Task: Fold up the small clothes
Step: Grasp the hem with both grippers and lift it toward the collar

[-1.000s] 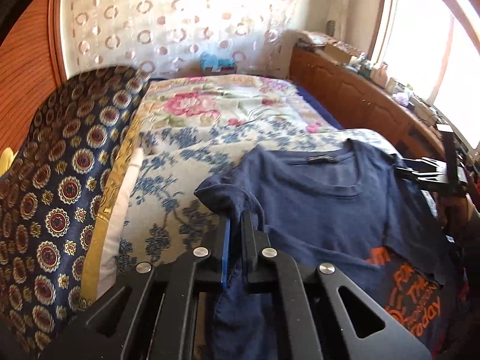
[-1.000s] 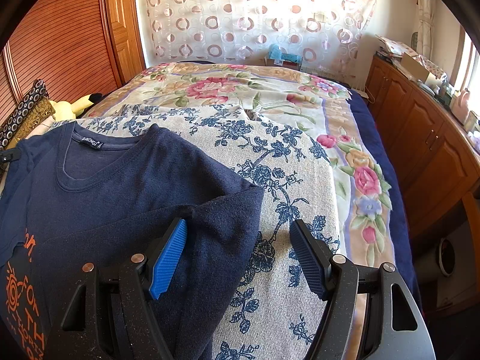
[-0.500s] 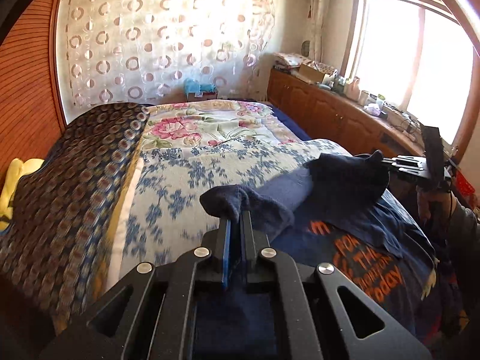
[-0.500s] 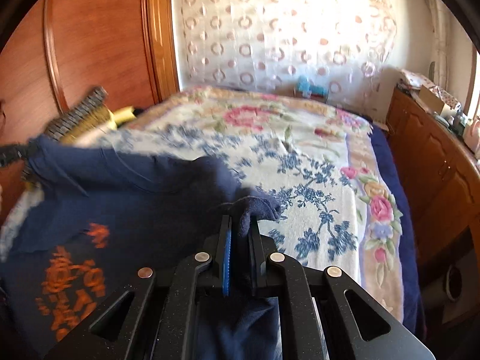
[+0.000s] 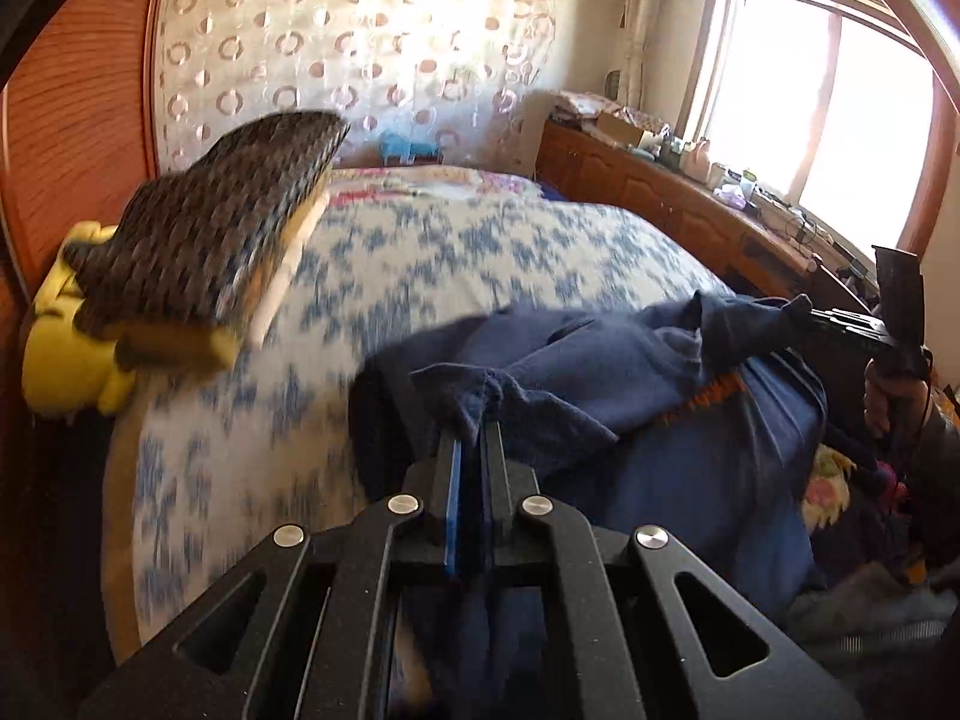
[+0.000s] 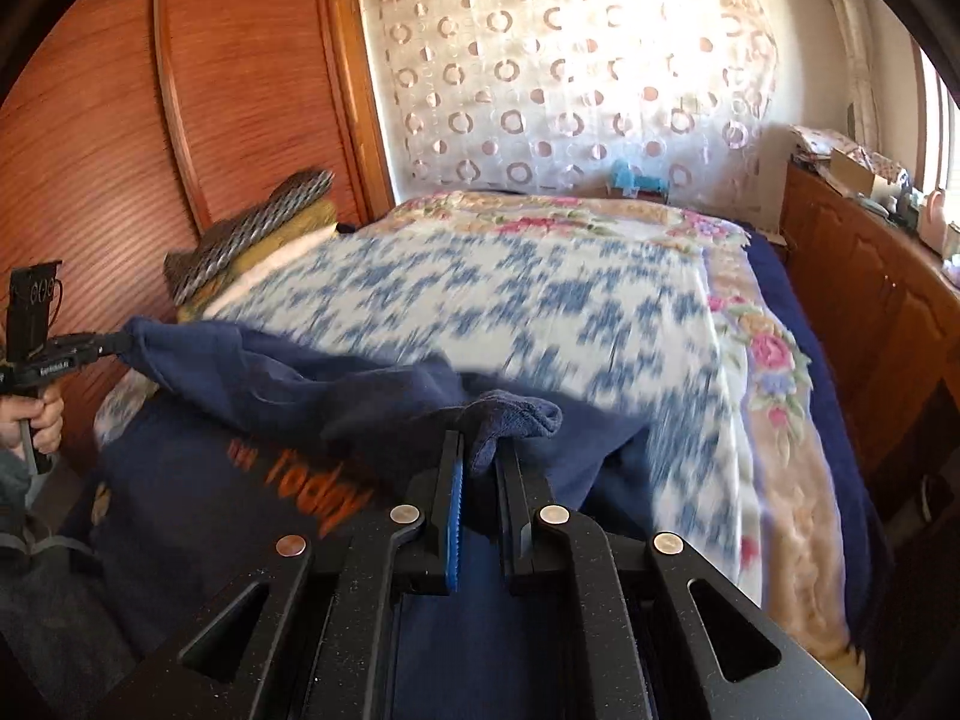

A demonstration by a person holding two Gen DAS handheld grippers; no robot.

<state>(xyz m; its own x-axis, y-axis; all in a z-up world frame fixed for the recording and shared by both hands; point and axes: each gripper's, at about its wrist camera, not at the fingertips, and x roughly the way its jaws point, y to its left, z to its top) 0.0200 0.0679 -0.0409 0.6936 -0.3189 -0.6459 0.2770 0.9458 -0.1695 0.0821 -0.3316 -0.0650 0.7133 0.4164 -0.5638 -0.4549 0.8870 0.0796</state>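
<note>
We see the left claw point(image 5: 471, 438) clamped on one corner of the navy T-shirt point(image 5: 690, 480), the right claw point(image 6: 483, 459) just closed on another, cloth bunched between both, over the bed point(image 6: 540, 300)

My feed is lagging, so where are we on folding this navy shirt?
Done: both sleeve ends of the navy T-shirt are gripped, by the left gripper and the right gripper. In hand: the top is lifted over the orange print. Left: lay it down, flatten, finish the folds.
</note>
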